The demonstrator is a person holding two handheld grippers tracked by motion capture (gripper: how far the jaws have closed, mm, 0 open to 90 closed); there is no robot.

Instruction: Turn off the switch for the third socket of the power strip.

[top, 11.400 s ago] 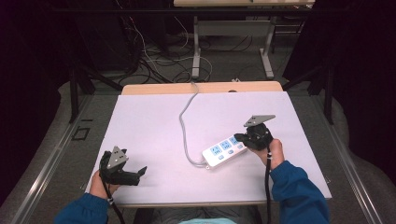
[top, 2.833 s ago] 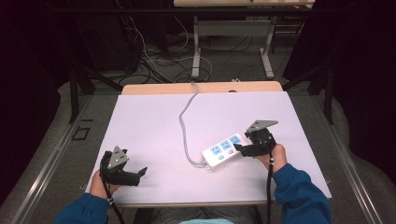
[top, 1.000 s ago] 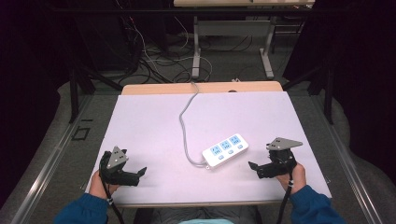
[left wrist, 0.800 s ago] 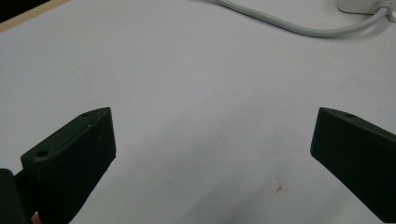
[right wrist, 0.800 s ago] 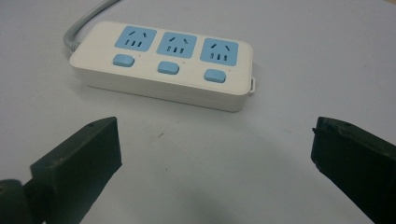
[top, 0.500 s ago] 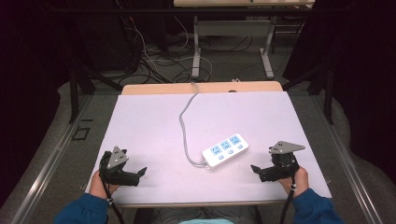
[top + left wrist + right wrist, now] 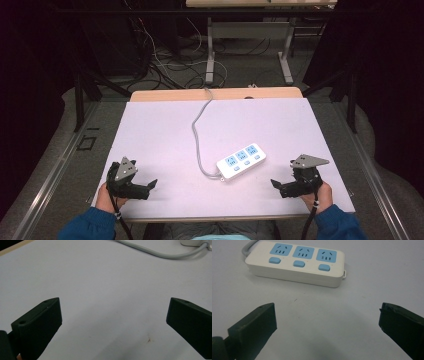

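We are resting both grippers, left gripper (image 7: 150,186) and right gripper (image 7: 278,186), jaws wide apart and empty, either side of the power strip (image 7: 241,161); next likely calls for regrasping it

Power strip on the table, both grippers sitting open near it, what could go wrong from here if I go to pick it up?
1. The power strip trails a grey cable over the table's far edge; lifting may tug it taut and twist the strip.
2. The right gripper is open and empty beside the strip; closing on the top face might press a blue switch.
3. The left gripper rests near the cable's loop and could snag it when reaching.
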